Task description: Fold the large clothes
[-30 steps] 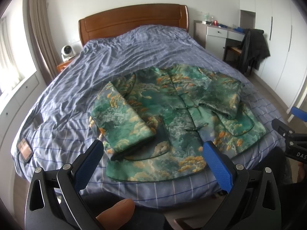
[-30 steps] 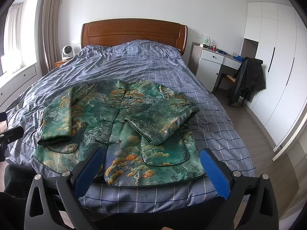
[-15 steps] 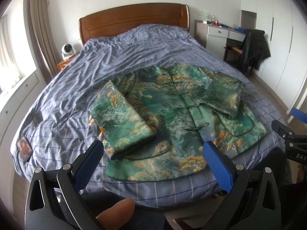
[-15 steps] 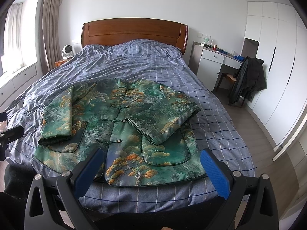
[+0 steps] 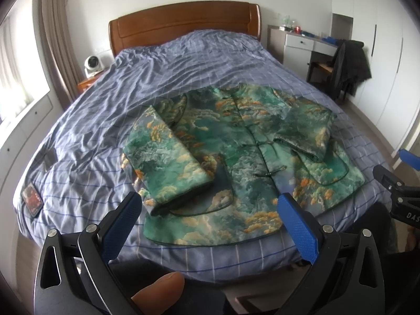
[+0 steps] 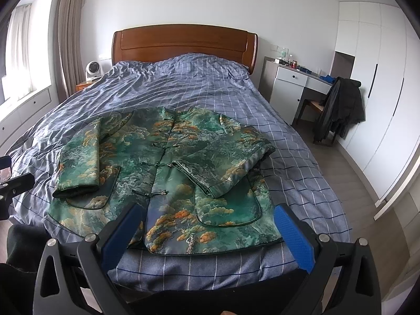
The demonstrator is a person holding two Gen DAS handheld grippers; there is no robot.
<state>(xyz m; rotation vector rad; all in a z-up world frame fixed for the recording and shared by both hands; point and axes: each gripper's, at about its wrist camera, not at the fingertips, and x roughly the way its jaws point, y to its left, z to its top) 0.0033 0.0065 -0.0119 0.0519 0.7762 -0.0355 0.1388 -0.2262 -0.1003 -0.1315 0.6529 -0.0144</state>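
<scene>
1. Nearest, left gripper (image 5: pixel 210 220) with black frame and blue-padded fingers spread wide, holding nothing, hovering off the foot of the bed; right gripper (image 6: pixel 210 233) likewise splayed and empty, its frame also visible at the right edge of the left wrist view

2. Just beyond the fingertips, hem (image 5: pixel 210 239) of the green brocade jacket with orange cloud print (image 5: pixel 236 141), lying near the foot edge of the bed with blue checked cover (image 5: pixel 105 105), not touched by either tool

3. Jacket spread flat, front up, knot buttons closed down the middle; long axis running straight away from the fingers, hem towards the person, collar (image 6: pixel 181 114) pointing at the brown wooden headboard (image 6: pixel 183 42)

4. Left sleeve (image 5: pixel 168 162) laid down the left side of the body, cuff near the hem and almost straight ahead of the left pad; right sleeve (image 6: pixel 225 162) folded slantwise across the right front, cuff near the centre placket, above the rounded pocket (image 6: pixel 225 210)

5. Judged from this: both sleeves in, next fold likely hem up towards collar, across the long axis; left gripper nearer the left hem corner, right gripper nearer the right hem corner (image 6: pixel 275 239), each needing to travel forward and down to pinch the edge

6. Farthest, white desk (image 6: pixel 291 78) and dark coat on a chair (image 6: pixel 338 110) to the right, well apart from the jacket
</scene>
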